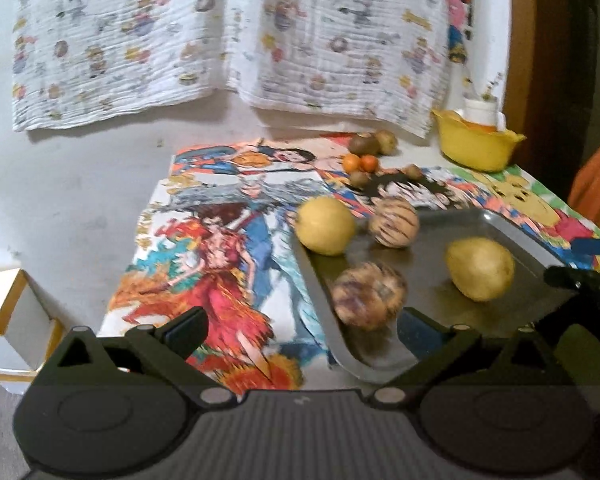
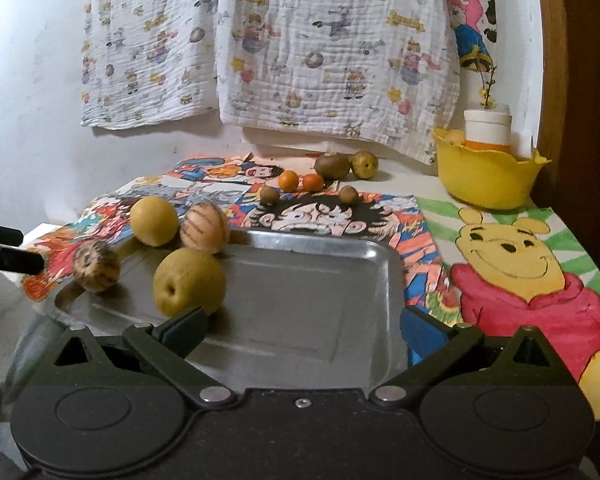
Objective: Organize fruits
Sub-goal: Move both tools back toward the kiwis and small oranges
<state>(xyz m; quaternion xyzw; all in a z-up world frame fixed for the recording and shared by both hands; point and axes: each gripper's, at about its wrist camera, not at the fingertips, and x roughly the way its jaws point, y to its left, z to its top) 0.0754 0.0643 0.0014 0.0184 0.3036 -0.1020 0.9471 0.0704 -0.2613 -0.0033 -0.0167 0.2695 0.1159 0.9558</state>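
Note:
A metal tray (image 2: 320, 300) lies on the cartoon-print table cover and shows in the left wrist view (image 1: 512, 232) too. On it sit two yellow pears (image 2: 189, 282) (image 2: 154, 220) and two striped melons (image 2: 205, 229) (image 2: 97, 265). In the left wrist view the near striped melon (image 1: 369, 295) lies just ahead of my open left gripper (image 1: 300, 332), with a pear (image 1: 480, 268) to its right. My right gripper (image 2: 304, 332) is open and empty over the tray's near edge. Two small oranges (image 2: 300, 181) and several kiwis (image 2: 332, 165) lie at the back.
A yellow bowl (image 2: 488, 176) with a white jar stands at the back right. A patterned cloth (image 2: 280, 48) hangs on the wall. A Winnie the Pooh picture (image 2: 532, 280) covers the table's right side. A white box (image 1: 16, 312) stands left of the table.

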